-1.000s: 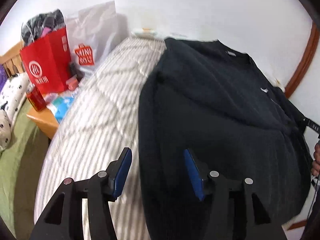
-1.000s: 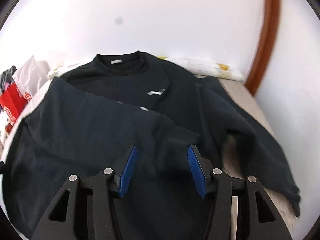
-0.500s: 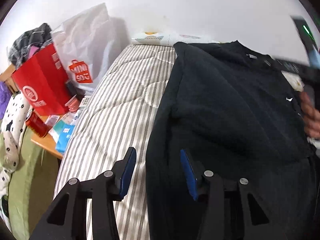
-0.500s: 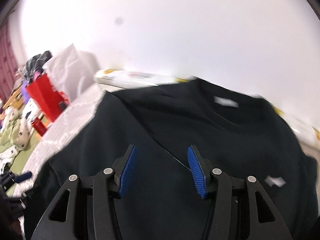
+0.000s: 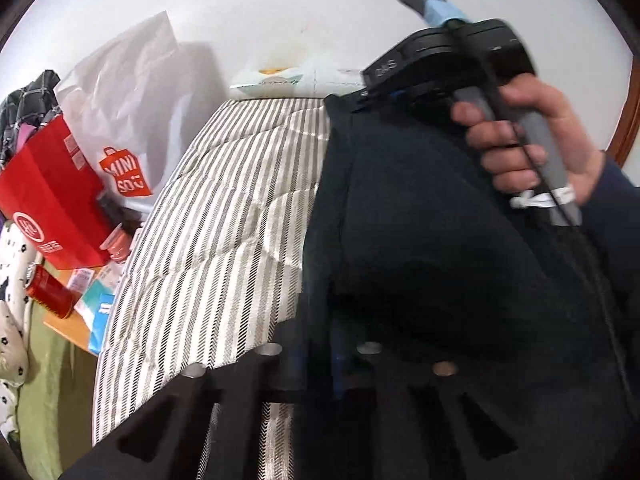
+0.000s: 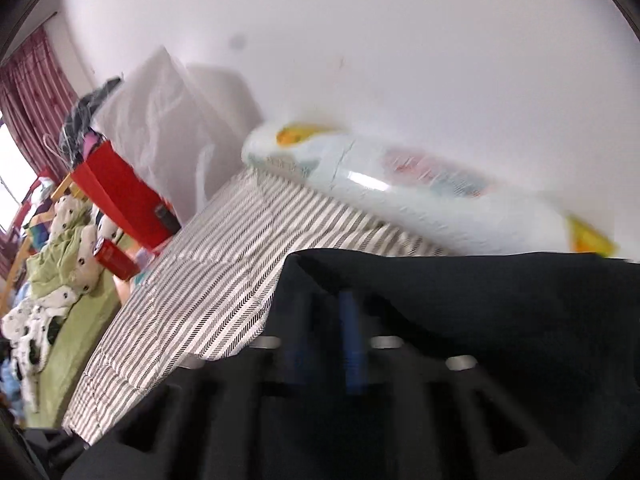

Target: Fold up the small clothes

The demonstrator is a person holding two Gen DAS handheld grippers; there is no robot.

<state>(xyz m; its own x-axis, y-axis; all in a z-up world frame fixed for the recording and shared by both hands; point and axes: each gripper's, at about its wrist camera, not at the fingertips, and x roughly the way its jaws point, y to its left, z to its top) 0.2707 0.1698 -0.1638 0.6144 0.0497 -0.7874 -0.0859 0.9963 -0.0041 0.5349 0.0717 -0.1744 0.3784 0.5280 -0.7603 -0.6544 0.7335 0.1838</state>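
With both grippers clamped on the folded left edge of the black sweatshirt [image 5: 440, 260] lying on the striped mattress [image 5: 224, 232], we judge the fold's grasp made: the left gripper [image 5: 316, 356] pinches the near hem, the right gripper [image 6: 324, 340] the far shoulder corner. Next we'd lift evenly and carry that edge across, keeping the cloth taut so it doesn't sag or bunch.

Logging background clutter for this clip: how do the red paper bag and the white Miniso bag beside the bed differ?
The red bag is stiff, boxy paper stuffed with dark clothes; the white bag is thin, crinkled plastic whose contents cannot be seen. The red bag carries a white round logo; the white bag carries an orange-red one. The white bag stands taller, nearer the wall. Both sit left of the striped mattress.
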